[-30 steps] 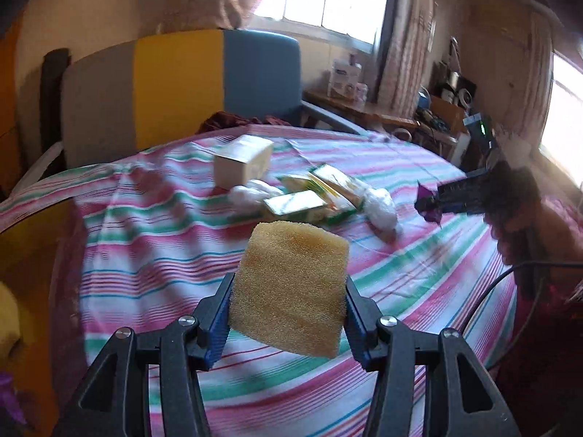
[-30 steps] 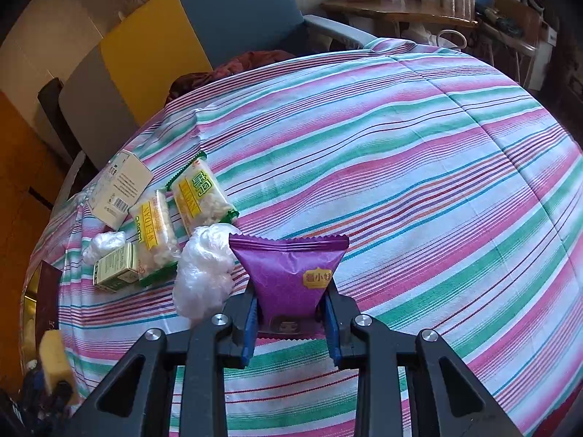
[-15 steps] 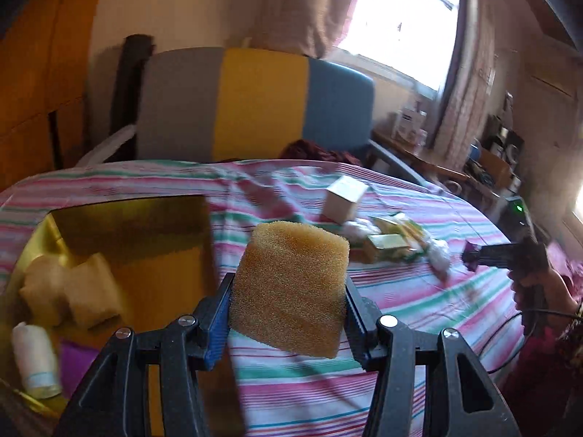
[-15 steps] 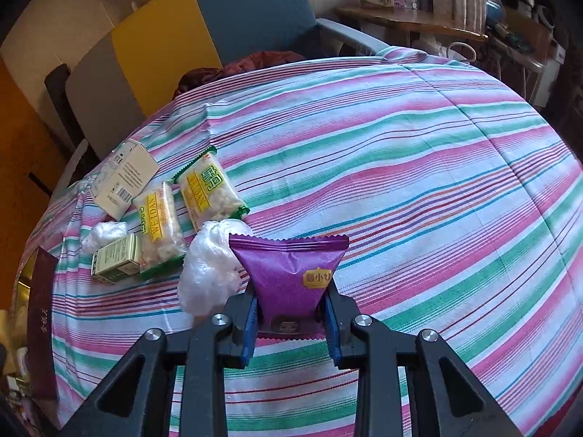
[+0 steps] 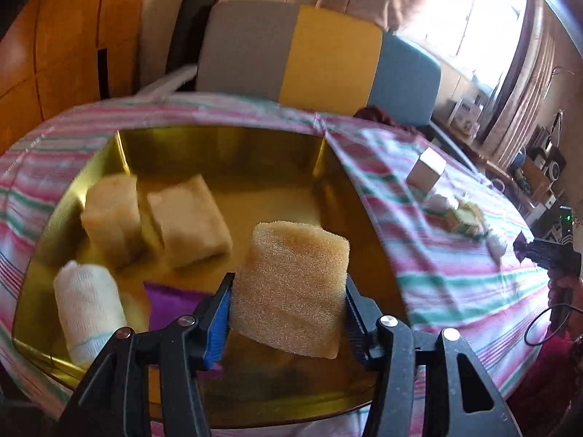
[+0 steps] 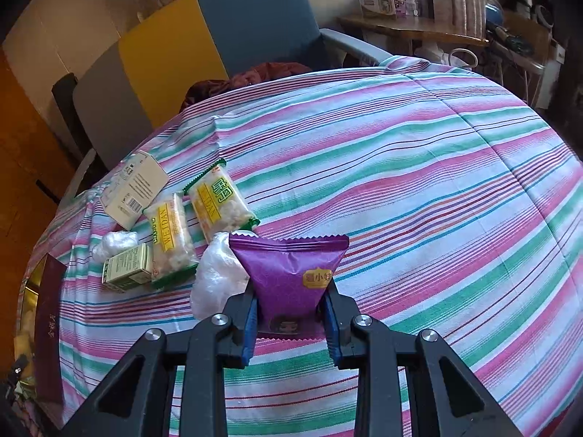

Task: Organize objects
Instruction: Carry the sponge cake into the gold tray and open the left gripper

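Note:
My left gripper is shut on a tan sponge block and holds it above the gold tin. Inside the tin lie two pale sponge blocks, a white gauze roll and a purple packet. My right gripper is shut on a purple snack packet and hovers over the striped tablecloth. To its left lie two yellow-green snack bags, a small green box, a white carton and a crumpled plastic bag.
A chair with grey, yellow and blue panels stands behind the table. The tin's dark red edge shows at the far left of the right wrist view. A side table with boxes stands at the back right.
My left gripper has swung left with the sponge, from over the tablecloth to above the gold tin. The right gripper has stayed nearly still with its packet.

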### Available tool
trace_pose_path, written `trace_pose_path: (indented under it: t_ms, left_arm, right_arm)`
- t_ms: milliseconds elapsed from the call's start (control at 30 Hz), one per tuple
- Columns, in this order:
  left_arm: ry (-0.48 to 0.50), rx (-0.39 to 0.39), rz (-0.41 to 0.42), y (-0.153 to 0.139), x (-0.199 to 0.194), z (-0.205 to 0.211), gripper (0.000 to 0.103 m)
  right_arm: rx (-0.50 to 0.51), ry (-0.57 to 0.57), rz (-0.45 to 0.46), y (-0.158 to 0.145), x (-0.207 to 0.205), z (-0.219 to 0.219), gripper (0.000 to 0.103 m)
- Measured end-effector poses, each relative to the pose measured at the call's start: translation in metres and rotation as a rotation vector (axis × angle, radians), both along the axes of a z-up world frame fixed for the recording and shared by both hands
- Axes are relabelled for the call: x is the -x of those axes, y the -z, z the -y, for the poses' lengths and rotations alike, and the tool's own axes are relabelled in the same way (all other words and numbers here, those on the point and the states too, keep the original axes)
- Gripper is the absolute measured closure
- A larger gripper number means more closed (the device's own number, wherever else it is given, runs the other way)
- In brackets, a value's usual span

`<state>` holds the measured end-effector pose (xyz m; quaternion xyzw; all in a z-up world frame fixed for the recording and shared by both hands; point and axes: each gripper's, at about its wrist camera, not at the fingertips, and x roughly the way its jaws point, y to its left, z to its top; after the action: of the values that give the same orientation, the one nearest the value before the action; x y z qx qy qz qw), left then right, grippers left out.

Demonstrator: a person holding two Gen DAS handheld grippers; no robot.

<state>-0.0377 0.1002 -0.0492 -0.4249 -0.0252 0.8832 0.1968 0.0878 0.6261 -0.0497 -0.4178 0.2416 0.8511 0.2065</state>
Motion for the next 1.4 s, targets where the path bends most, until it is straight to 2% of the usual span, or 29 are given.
trace_pose_path:
  t_ms: [233, 300, 400, 500, 600, 800, 933, 1100, 1200, 1400]
  left_arm:
    - [0.014, 0.033, 0.003, 0.008, -0.007, 0.003, 0.048]
    - [0.031, 0.018, 0.007, 0.009, -0.008, 0.003, 0.047]
    - [0.061, 0.003, 0.002, 0.007, -0.013, 0.001, 0.043]
    - [0.062, 0.025, -0.015, 0.006, -0.018, 0.001, 0.036]
    - [0.047, 0.055, -0.013, 0.007, -0.02, 0.002, 0.034]
    - [0.009, 0.003, -0.098, -0.009, -0.031, 0.013, 0.033]
    - [-0.018, -0.009, -0.12, -0.014, -0.032, 0.018, 0.033]
    - [-0.031, 0.007, -0.114, -0.012, -0.033, 0.017, 0.034]
    - [-0.045, 0.001, -0.111, -0.01, -0.032, 0.019, 0.034]
    - [-0.055, -0.018, -0.109, -0.01, -0.032, 0.025, 0.033]
  right_arm:
    - [-0.02, -0.005, -0.004, -0.001, -0.001, 0.001, 0.072]
    - [-0.024, -0.007, -0.008, -0.001, -0.001, 0.002, 0.072]
    - [-0.03, -0.011, -0.018, -0.003, -0.001, 0.002, 0.072]
    - [-0.037, -0.013, -0.032, -0.005, -0.001, 0.003, 0.072]
    - [-0.045, -0.02, -0.041, -0.008, -0.001, 0.005, 0.072]
    - [-0.084, -0.062, -0.093, -0.019, 0.0, 0.016, 0.072]
    - [-0.092, -0.112, -0.122, -0.024, 0.003, 0.027, 0.072]
    - [-0.125, -0.18, -0.078, -0.024, 0.013, 0.05, 0.072]
    - [-0.116, -0.24, -0.096, -0.034, 0.02, 0.077, 0.072]
    - [-0.096, -0.469, -0.16, -0.055, 0.054, 0.171, 0.072]
